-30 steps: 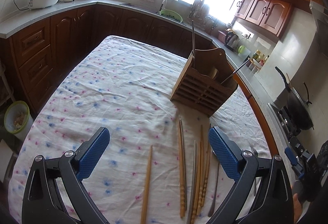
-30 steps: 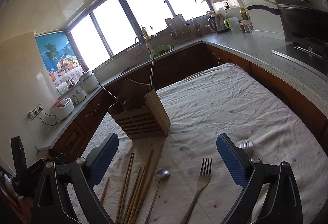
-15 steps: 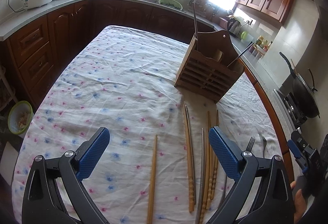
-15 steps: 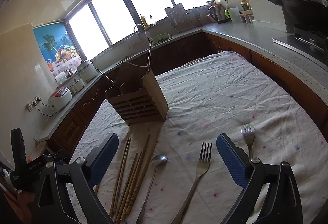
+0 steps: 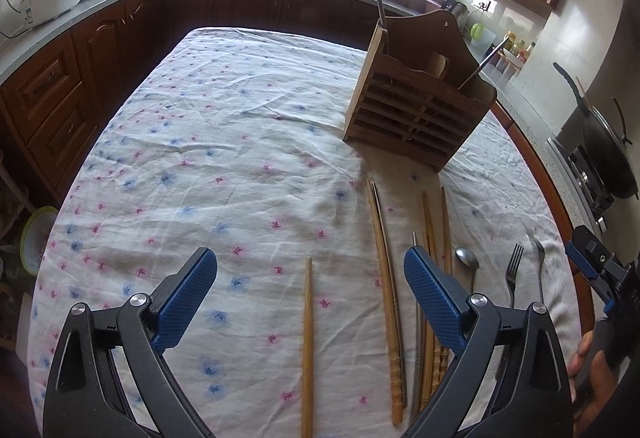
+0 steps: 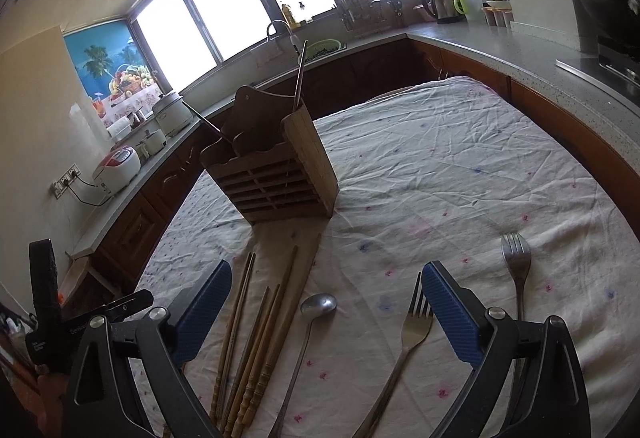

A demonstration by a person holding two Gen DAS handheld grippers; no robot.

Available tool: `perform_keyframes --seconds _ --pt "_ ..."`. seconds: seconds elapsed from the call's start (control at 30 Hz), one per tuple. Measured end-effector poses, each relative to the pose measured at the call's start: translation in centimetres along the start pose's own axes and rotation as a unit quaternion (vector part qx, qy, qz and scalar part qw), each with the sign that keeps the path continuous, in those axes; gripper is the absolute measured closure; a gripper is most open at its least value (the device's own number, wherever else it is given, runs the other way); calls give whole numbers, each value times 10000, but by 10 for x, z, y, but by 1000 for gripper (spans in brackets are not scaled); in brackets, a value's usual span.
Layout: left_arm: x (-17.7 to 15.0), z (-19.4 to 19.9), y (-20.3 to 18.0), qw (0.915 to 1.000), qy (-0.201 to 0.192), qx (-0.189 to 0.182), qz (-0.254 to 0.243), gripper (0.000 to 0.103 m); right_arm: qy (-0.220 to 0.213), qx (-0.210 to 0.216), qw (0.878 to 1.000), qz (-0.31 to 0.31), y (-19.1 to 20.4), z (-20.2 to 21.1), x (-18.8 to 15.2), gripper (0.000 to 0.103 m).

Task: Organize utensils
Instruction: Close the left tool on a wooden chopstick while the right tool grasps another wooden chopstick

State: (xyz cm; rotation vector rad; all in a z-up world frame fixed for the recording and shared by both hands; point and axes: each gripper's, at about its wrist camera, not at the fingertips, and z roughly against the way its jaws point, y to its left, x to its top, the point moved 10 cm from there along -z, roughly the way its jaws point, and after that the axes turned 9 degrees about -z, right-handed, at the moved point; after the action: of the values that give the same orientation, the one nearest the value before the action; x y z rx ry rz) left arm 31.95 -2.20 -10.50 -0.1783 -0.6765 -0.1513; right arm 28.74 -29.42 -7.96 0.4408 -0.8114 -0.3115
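— Were the hand-held grippers holding anything?
— No. Left hand-held gripper [image 5: 310, 272] and right hand-held gripper [image 6: 326, 284] both gaped apart, empty. Chopsticks [image 5: 386, 278], spoon [image 6: 318, 305], forks [image 6: 418, 322] lay on the surface [image 5: 220, 141] — near the wooden holder [image 5: 416, 113].

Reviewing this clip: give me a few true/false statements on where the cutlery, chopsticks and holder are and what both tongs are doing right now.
1. The slatted wooden utensil holder stands upright on the floral white tablecloth. True.
2. The left tongs are shut on the lone wooden chopstick. False: they are open, and the chopstick lies flat on the cloth.
3. Two metal forks lie on the cloth. True.
4. The steel spoon stands in the holder. False: it lies on the cloth beside the bunched wooden chopsticks.
5. The right tongs grip a fork. False: they are open and hold nothing.
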Motion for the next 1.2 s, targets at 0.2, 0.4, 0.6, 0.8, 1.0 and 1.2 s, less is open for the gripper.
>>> perform_keyframes --seconds 0.2,0.4,0.6,0.8,1.0,1.2 --pt "11 -26 -18 9993 222 -70 -303 23 351 -33 9994 -69 3 -29 -2 31" --pt "23 -58 -24 9982 473 -221 -281 40 736 -104 9972 -96 7 -67 -6 52" --pt "33 -87 -31 9967 663 -382 -271 48 1039 -178 9944 -117 5 -101 -11 58" --pt "38 -112 -43 9947 822 -259 -563 59 1109 -222 9934 -205 -2 -117 -6 58" --pt "34 -119 -46 9923 800 -19 -948 61 1180 -263 9924 -208 -6 -127 -7 61" --pt "30 -114 -38 9918 865 -204 -915 67 1365 -258 9903 -70 2 -140 -14 74"
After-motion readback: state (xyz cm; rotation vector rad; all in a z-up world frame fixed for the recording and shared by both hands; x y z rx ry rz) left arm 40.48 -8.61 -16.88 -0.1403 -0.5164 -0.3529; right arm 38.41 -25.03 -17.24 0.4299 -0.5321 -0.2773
